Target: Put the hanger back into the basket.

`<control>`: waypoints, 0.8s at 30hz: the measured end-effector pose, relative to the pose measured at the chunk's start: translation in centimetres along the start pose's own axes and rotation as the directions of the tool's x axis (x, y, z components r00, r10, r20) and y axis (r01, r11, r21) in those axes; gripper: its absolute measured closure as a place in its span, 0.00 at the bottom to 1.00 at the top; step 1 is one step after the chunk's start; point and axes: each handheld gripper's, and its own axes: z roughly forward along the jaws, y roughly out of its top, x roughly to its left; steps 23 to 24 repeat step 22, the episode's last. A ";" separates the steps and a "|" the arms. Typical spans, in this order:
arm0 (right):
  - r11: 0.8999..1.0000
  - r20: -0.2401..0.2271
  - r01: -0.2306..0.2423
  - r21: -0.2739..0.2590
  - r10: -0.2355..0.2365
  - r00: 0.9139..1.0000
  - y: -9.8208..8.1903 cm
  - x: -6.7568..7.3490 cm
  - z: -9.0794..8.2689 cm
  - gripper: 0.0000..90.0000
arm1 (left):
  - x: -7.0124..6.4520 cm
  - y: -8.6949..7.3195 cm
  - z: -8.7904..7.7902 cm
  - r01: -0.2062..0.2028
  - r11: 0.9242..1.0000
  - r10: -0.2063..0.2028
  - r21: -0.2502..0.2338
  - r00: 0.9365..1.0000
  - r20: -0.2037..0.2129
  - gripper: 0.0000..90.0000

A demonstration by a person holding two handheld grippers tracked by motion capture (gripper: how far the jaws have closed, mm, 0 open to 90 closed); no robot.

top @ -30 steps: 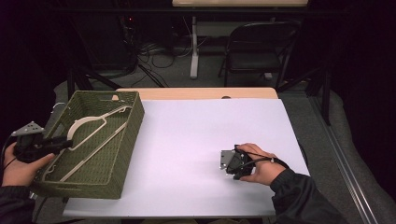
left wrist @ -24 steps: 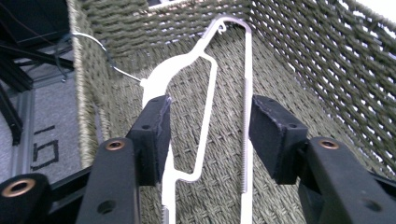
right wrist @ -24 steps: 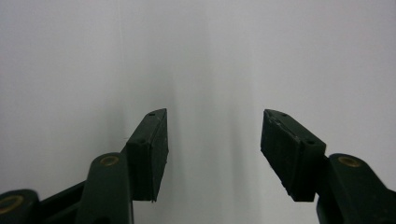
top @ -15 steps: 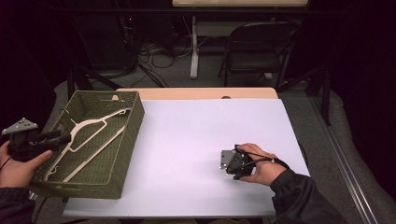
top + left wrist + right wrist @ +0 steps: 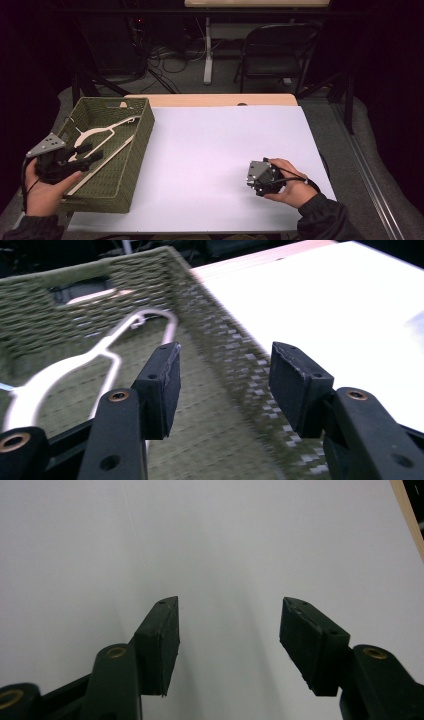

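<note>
the left hand-held gripper (image 5: 222, 385) is spread, empty, above the hanger (image 5: 75, 367) in the basket (image 5: 220, 320); the right hand-held gripper (image 5: 227, 640) is spread over the white table (image 5: 200, 540).

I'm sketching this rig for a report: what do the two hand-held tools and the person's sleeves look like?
Both tools are black. The left tool carries a grey three-cornered plate; the right tool has a grey plate and a thin black cable. Each has two black jaws with blocky pads and brass-coloured rivets. Sleeves are dark.

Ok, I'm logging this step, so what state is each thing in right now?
Hanger: lying loose in the basket, not gripped.
Basket: upright at the table's left edge, open-topped.
Left tongs: open, just been opening, nothing between them, above the basket.
Right tongs: open, holding nothing, low over the white table.
</note>
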 end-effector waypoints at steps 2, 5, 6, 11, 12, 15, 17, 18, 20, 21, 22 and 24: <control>0.999 0.011 -0.042 -0.008 0.042 0.999 -0.8 0.3 -0.5 0.46 | -1.1 0.0 0.1 0.001 1.000 -0.001 -0.006 1.000 0.005 0.52; 0.996 0.027 -0.088 -0.002 0.088 0.996 -2.0 0.8 -1.1 0.46 | -2.5 0.0 0.6 -0.017 1.000 0.017 0.003 1.000 0.026 0.52; 0.995 0.028 -0.100 -0.007 0.100 0.995 -2.3 1.0 -1.2 0.46 | -2.9 0.0 0.7 -0.031 1.000 0.030 0.006 0.999 0.025 0.52; 0.988 0.044 -0.154 0.000 0.154 0.987 -3.6 1.6 -1.8 0.46 | -4.9 0.0 1.9 -0.087 0.996 0.086 0.033 0.996 0.028 0.52; 0.987 0.049 -0.159 -0.010 0.160 0.986 -3.8 1.7 -1.8 0.46 | -5.4 0.0 2.2 -0.097 0.994 0.096 0.040 0.995 0.032 0.52; 0.982 0.064 -0.191 -0.017 0.191 0.979 -4.2 2.2 -2.0 0.46 | -6.4 -0.1 2.9 -0.122 0.991 0.120 0.051 0.992 0.046 0.52; 0.978 0.059 -0.205 -0.031 0.206 0.977 -4.4 2.4 -1.9 0.46 | -7.0 -0.2 3.3 -0.124 0.991 0.121 0.049 0.991 0.053 0.52; 0.978 0.063 -0.205 -0.036 0.207 0.976 -4.5 2.4 -1.9 0.46 | -7.4 -0.2 3.5 -0.123 0.991 0.120 0.049 0.991 0.059 0.51; 0.975 0.070 -0.222 -0.019 0.223 0.972 -4.6 2.6 -2.0 0.46 | -8.2 -0.1 3.8 -0.134 0.990 0.131 0.038 0.989 0.071 0.51; 0.971 0.079 -0.235 -0.034 0.237 0.968 -4.7 2.6 -1.9 0.46 | -8.7 0.0 3.9 -0.140 0.989 0.136 0.037 0.987 0.081 0.50; 0.969 0.084 -0.240 -0.051 0.244 0.966 -4.9 2.5 -1.9 0.46 | -9.2 0.1 4.1 -0.155 0.987 0.151 0.037 0.984 0.092 0.50; 0.969 0.084 -0.240 -0.051 0.244 0.966 -4.9 2.5 -1.9 0.46 | -9.2 0.1 4.1 -0.155 0.987 0.151 0.037 0.984 0.092 0.50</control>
